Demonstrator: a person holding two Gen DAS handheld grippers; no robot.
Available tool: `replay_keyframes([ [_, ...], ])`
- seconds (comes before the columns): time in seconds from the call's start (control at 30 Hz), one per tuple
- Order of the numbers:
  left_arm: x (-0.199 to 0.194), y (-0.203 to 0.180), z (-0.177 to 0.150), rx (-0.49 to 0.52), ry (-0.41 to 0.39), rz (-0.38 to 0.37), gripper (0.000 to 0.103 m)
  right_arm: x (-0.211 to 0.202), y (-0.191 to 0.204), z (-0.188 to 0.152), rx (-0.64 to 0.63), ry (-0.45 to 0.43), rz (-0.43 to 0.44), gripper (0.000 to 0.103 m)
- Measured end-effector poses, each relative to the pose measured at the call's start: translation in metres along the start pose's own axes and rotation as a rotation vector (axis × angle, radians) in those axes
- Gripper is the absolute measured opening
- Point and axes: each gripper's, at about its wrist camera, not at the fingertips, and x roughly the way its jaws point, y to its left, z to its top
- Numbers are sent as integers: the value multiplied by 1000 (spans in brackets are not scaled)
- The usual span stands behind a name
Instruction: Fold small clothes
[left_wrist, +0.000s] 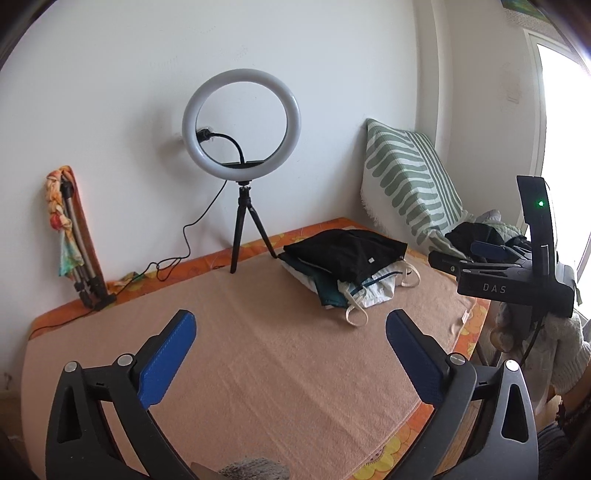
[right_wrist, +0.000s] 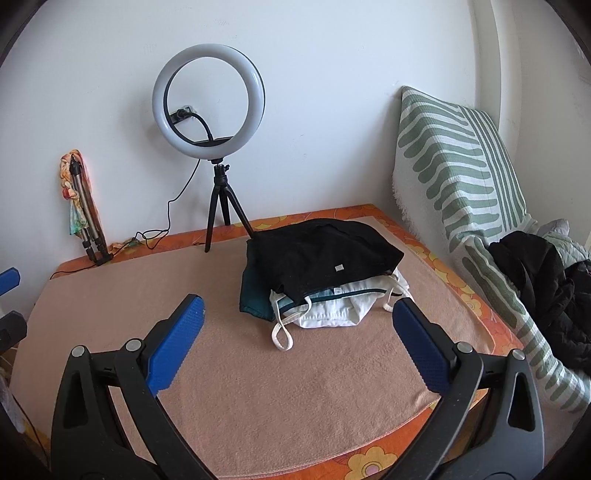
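- A stack of folded small clothes (right_wrist: 321, 277) is seen on the far right part of the peach towel (right_wrist: 258, 387).
- A black garment (right_wrist: 321, 254) is laid on top, folded flat, with a small white tag showing near its front edge.
- A teal garment (right_wrist: 253, 295) is seen beneath it, sticking out at the left.
- A white garment (right_wrist: 340, 310) is placed at the bottom front, with cream drawstring loops (right_wrist: 282, 336) trailing onto the towel.
- Loose dark clothes (right_wrist: 546, 280) are heaped at the right, apart from the stack.
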Motion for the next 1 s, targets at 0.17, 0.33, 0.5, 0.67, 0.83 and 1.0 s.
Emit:
replay_keyframes([
  [0.17, -6, 2, -26, -15, 30, 14, 102, 0, 10, -26, 13, 15, -22, 103],
  [0.33, -7, 2, -44, -29, 56, 20, 102, 2, 11, -41, 36, 20, -39, 103],
  [0.5, -5, 8, -57, -61, 59, 34, 102, 2, 9, -47, 44, -4, -73, 103],
  [0.67, 0, 10, -67, -43, 83, 65, 102, 5, 7, -49, 62, -14, -84, 103],
  [0.83, 2, 13, -72, -42, 94, 78, 102, 6, 9, -48, 58, -21, -80, 103],
  [1.0, 3, 14, -78, -59, 114, 61, 102, 1, 14, -47, 54, -42, -72, 103],
])
